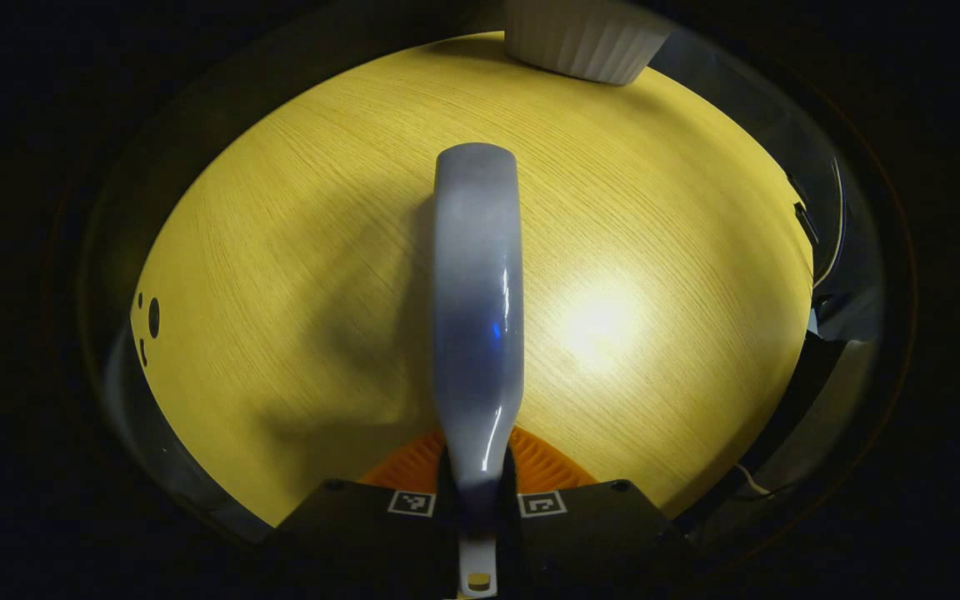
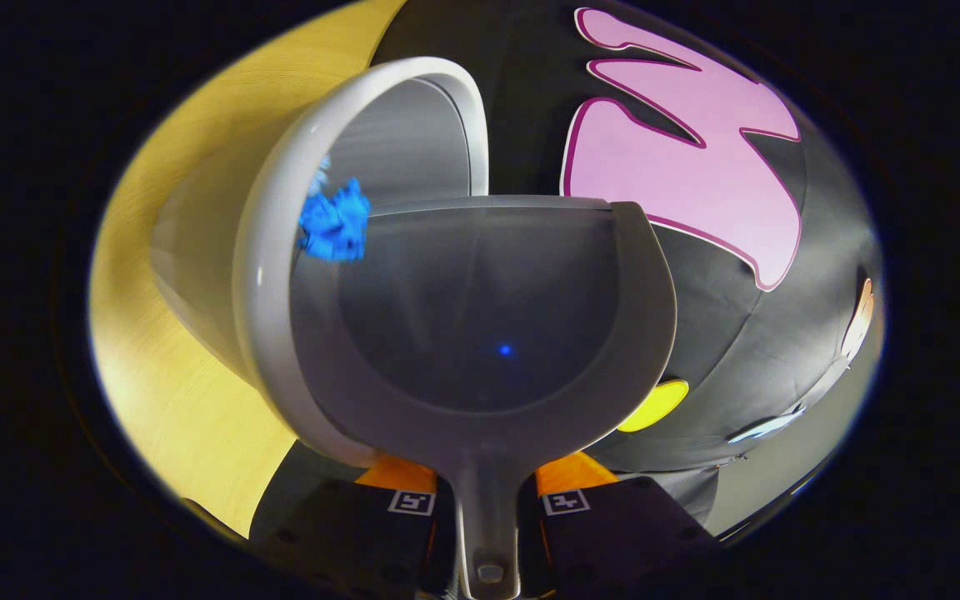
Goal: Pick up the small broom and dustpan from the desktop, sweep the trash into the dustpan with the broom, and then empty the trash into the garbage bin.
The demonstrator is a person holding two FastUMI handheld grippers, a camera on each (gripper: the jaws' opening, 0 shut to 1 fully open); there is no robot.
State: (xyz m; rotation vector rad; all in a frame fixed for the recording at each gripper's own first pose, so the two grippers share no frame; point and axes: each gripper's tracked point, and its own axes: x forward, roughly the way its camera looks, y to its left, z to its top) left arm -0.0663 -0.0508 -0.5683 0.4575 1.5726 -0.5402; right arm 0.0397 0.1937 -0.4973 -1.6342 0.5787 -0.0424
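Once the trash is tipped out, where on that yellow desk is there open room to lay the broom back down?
In the left gripper view, bare desktop spreads on both sides of the broom, up to the white ribbed bin at the far edge. It is crowded at the bin in the right gripper view, where the dustpan and blue trash meet.

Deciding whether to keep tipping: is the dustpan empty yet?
Empty: the dustpan shows a bare inside, and the blue trash sits inside the garbage bin's rim.

In the left gripper view, bare yellow wooden table (image 1: 297, 250) lies open on both sides of the grey broom (image 1: 477, 317); 1 white ribbed garbage bin (image 1: 584, 37) blocks the far edge.
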